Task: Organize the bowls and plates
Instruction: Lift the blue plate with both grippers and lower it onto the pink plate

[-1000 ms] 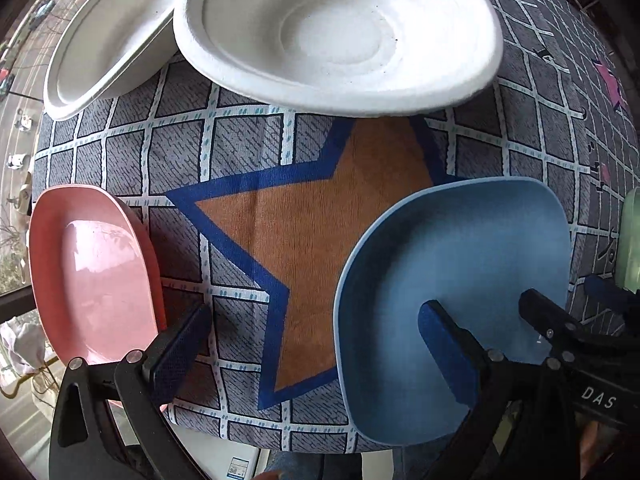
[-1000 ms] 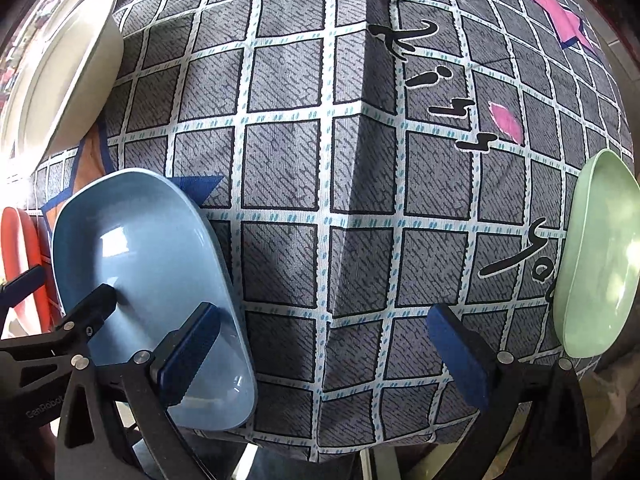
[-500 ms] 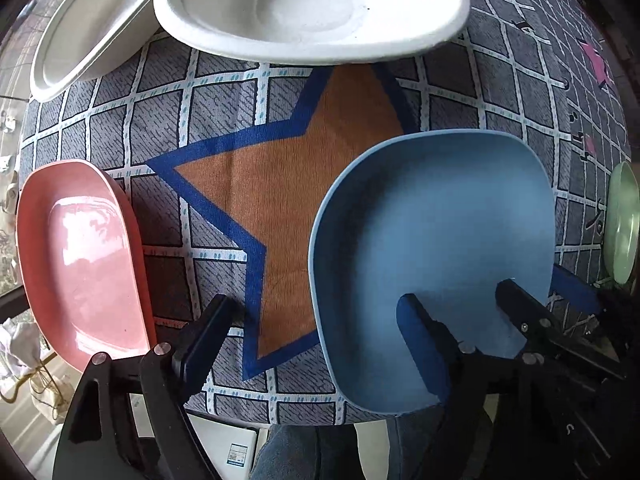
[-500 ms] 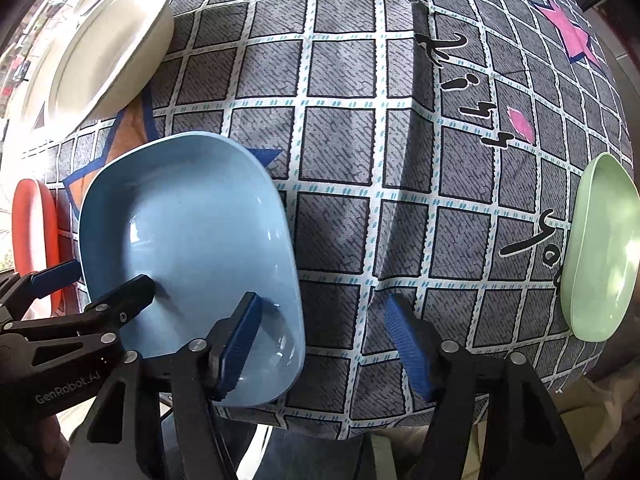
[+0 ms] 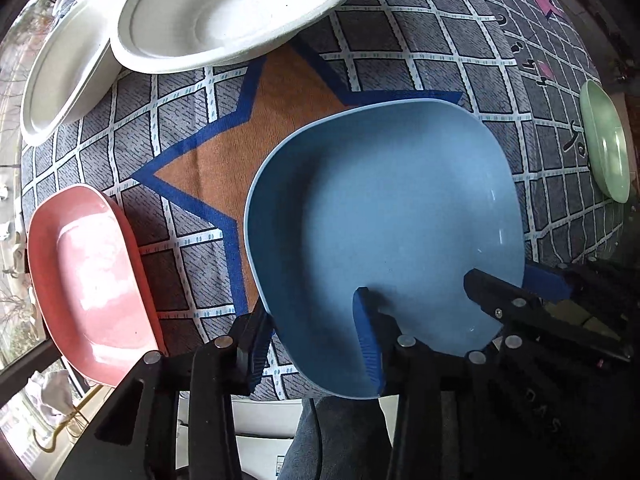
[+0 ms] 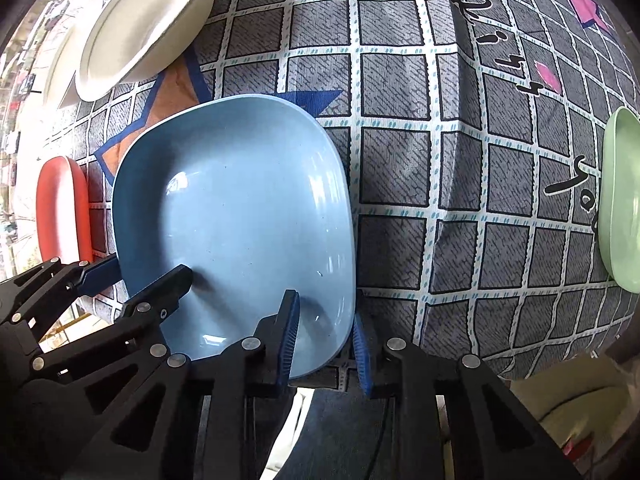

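both the left gripper (image 5: 316,340) and right gripper (image 6: 326,340) are clamping the blue plate's (image 5: 384,232) near rim; only the left view is showing the pink plate's (image 5: 88,284) inside

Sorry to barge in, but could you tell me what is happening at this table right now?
A person with two handheld grippers is sorting dishes on a patterned tablecloth. Both the left gripper and the right gripper straddle the near rim of the blue plate. The pink plate, green plate and white bowls lie untouched.
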Motion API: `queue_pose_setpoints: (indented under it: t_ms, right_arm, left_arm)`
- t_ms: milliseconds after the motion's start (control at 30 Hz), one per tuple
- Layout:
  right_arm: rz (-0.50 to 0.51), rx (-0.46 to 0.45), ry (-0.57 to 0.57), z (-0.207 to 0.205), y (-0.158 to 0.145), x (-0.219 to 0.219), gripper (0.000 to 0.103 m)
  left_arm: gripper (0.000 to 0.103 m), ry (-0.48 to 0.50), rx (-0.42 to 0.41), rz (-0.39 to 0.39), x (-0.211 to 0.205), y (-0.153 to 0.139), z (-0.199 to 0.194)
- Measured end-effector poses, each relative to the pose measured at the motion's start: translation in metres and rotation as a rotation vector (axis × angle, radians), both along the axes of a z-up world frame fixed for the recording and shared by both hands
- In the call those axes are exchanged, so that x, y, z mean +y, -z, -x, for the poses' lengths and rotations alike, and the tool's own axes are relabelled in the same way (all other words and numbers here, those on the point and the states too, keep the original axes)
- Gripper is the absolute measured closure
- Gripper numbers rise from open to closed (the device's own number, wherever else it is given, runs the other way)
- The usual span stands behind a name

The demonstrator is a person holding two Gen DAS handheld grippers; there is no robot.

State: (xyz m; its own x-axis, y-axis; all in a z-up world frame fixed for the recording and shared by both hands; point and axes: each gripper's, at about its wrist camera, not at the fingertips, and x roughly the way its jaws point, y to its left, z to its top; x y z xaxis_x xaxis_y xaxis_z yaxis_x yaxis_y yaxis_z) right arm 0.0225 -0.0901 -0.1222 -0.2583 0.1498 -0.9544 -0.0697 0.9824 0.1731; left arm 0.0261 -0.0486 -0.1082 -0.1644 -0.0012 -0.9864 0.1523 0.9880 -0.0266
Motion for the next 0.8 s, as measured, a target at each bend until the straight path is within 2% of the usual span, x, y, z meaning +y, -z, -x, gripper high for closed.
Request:
queue_pose_setpoints:
  t_ms: [133,333,467,633,800]
  right_arm:
    - [-0.010,0.007,-0.017,0.009,-0.006,0.005,0.075]
    - [-0.031,0.000,-0.027,0.002,-0.021,0.019,0.075]
    - [-0.052,-0.013,-0.041,-0.009,-0.027,0.036,0.075]
    - [-0.085,-0.024,-0.074,0.000,-0.037,0.071,0.074]
    - [-0.119,-0.025,-0.120,-0.009,-0.039,0.105,0.074]
  left_arm:
    - [0.060,0.001,-0.029,-0.002,0.010,-0.011,0.013]
    - [0.060,-0.028,-0.077,-0.008,0.025,-0.045,0.008]
    - [0.060,-0.057,-0.114,-0.027,0.052,-0.071,0.000]
    - [0.060,-0.113,-0.144,-0.053,0.102,-0.090,0.005]
    - [0.060,-0.172,-0.158,-0.088,0.140,-0.101,0.011]
